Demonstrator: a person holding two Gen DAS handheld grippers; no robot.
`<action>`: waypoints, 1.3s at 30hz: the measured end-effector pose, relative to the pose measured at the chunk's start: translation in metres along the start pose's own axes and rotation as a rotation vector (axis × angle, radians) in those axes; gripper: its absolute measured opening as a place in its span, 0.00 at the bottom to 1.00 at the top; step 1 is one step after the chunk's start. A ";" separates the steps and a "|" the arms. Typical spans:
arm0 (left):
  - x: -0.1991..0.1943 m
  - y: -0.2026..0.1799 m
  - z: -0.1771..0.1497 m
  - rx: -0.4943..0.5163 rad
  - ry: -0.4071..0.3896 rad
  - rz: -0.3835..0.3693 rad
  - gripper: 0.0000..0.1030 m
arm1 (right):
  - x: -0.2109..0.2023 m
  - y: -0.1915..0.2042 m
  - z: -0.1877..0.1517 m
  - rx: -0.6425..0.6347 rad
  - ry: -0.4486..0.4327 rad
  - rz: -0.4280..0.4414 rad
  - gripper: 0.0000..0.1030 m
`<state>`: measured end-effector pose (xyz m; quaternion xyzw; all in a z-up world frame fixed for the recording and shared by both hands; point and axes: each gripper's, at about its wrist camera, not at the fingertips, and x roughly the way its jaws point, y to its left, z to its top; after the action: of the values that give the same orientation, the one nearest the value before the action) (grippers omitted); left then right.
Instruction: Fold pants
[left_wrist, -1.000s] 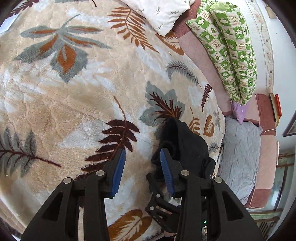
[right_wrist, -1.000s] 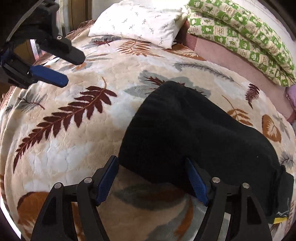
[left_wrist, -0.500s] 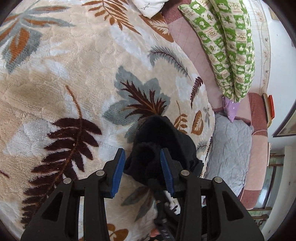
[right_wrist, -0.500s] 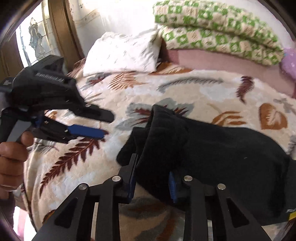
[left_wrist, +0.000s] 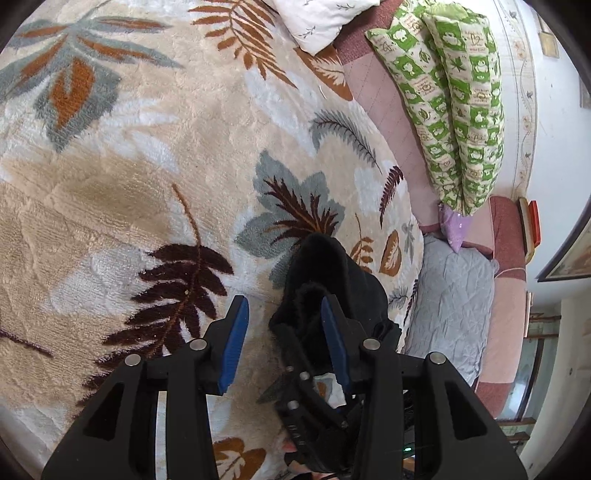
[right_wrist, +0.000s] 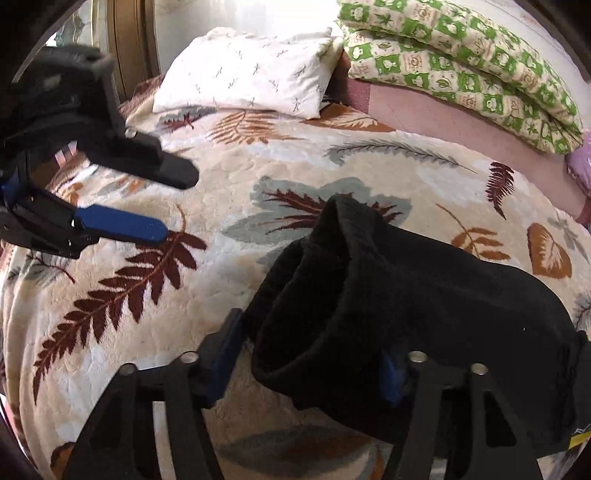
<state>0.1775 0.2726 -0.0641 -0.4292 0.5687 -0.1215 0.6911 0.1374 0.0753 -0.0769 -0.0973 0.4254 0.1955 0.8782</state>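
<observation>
The black pants (right_wrist: 424, 295) lie bunched on a cream leaf-print blanket (right_wrist: 258, 177); they also show in the left wrist view (left_wrist: 325, 273). My right gripper (right_wrist: 310, 354) has its jaws apart, with a raised fold of the pants between the blue pads; the right pad is mostly hidden by cloth. My left gripper (left_wrist: 284, 332) is open and empty above the blanket, just left of the pants' near end. It shows at the left of the right wrist view (right_wrist: 162, 206).
A white pillow (right_wrist: 251, 74) and a green checked folded quilt (right_wrist: 461, 62) lie at the bed's far side. A grey cushion (left_wrist: 450, 295) and a purple item (left_wrist: 454, 229) lie beyond the pants. A wooden frame (right_wrist: 129, 44) stands at the left.
My right gripper closed on the pants' edge and lifted it, then widened its jaws again. My left gripper stayed open and shifted back to the left of the pants.
</observation>
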 end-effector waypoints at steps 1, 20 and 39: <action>0.002 -0.001 0.000 0.003 0.004 0.001 0.38 | -0.003 -0.004 0.001 0.011 -0.006 0.015 0.41; 0.083 -0.022 0.000 -0.031 0.120 -0.377 0.58 | -0.057 -0.023 -0.011 -0.003 -0.103 0.108 0.25; 0.069 -0.122 -0.055 0.123 0.058 -0.199 0.21 | -0.109 -0.072 -0.020 0.164 -0.161 0.236 0.25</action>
<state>0.1900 0.1285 -0.0210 -0.4369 0.5346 -0.2365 0.6837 0.0923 -0.0248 -0.0034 0.0412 0.3768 0.2689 0.8854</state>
